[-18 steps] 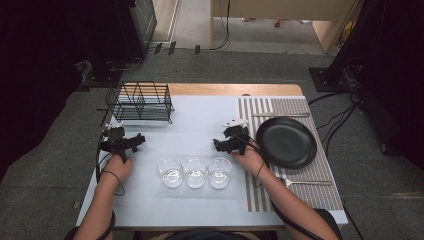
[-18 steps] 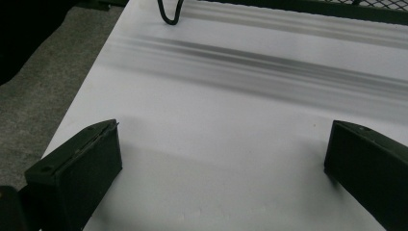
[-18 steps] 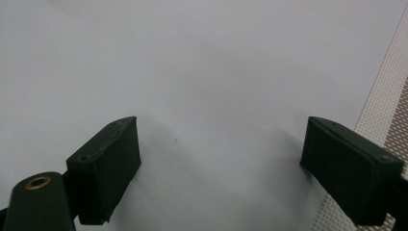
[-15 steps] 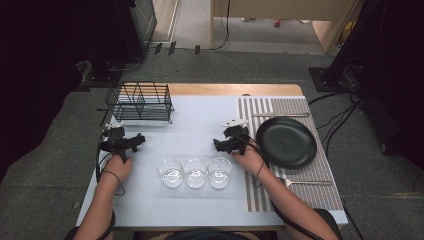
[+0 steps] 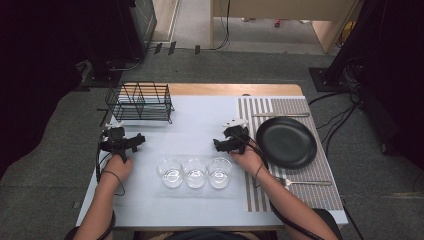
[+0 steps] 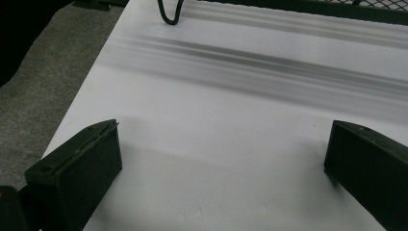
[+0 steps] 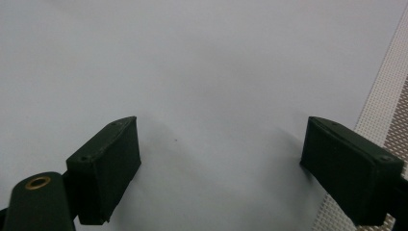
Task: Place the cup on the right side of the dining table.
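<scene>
Three clear glasses stand in a touching row near the table front edge, at 8 o'clock from the right gripper and 4 o'clock from the left gripper. Both grippers' jaws gape wide, holding nothing. Glass likely rigid, slick, breakable; grip across a rim wall, gently.
</scene>
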Demonstrator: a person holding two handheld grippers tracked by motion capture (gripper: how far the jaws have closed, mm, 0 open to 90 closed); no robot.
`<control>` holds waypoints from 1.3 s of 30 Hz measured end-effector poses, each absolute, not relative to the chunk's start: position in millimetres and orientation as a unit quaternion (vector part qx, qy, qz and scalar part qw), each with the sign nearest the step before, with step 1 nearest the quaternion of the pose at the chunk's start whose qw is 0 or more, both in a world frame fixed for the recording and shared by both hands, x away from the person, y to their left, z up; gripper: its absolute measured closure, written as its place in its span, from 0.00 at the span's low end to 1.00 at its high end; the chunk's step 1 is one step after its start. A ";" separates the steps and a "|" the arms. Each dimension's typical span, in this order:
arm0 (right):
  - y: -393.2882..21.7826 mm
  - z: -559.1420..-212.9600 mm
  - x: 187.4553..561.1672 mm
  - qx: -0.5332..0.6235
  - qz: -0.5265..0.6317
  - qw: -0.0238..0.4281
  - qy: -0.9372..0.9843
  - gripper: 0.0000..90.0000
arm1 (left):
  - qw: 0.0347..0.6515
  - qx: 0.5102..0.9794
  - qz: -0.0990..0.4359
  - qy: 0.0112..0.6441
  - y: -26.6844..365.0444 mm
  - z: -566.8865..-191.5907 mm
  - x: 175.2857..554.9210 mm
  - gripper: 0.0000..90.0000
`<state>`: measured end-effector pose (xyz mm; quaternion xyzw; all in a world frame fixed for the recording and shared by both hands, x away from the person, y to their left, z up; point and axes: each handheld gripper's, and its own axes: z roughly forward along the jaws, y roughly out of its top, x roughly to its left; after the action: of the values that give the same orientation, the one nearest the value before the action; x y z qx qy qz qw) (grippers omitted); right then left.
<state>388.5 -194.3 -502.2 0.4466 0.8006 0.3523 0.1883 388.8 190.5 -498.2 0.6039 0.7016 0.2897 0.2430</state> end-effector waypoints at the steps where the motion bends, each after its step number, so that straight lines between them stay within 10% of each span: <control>1: -194.2 -502.2 388.4 0.447 0.352 0.189 0.801 0.15 | 0.243 0.604 0.290 0.702 190.5 -498.2 388.9 0.00; 39: -198.8 -487.9 392.0 0.450 0.335 0.157 0.813 0.21 | 0.243 0.603 0.289 0.702 190.5 -498.2 389.1 0.00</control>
<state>392.0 -198.8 -487.9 0.4495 0.8132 0.3345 0.1571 389.1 190.5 -498.2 0.6033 0.7023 0.2894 0.2432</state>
